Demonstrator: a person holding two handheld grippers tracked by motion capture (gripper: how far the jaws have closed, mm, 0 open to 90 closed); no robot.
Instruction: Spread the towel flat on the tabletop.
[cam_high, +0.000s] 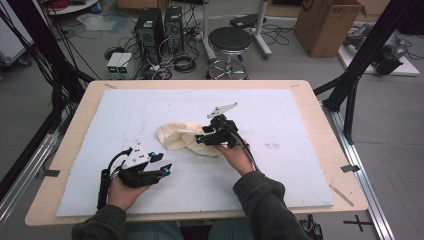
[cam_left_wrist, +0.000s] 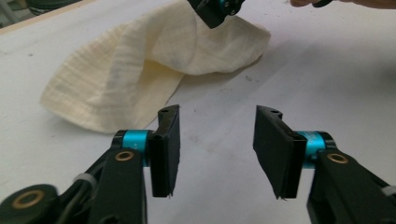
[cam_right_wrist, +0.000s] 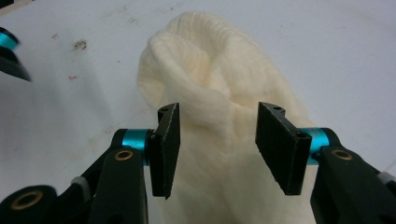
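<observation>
A crumpled cream cloth (cam_high: 176, 136) lies near the middle of the white board. In the right gripper view the cloth (cam_right_wrist: 205, 79) bunches up in a fold that runs between the jaws of my right gripper (cam_right_wrist: 217, 140), which stand apart without pressing on it. From above, the right gripper (cam_high: 202, 134) sits at the cloth's right end. My left gripper (cam_high: 164, 163) hovers low over bare board, to the front left of the cloth. Its jaws (cam_left_wrist: 217, 140) are open with nothing between them; the cloth (cam_left_wrist: 135, 70) lies beyond them, with the right gripper (cam_left_wrist: 217, 9) at its far end.
The white foam board (cam_high: 280, 165) covers most of a wooden table (cam_high: 320, 115). On the floor behind the table stand a black stool (cam_high: 229, 42), computer towers (cam_high: 150, 27) with cables and a cardboard box (cam_high: 325, 25). Black frame posts rise at both sides.
</observation>
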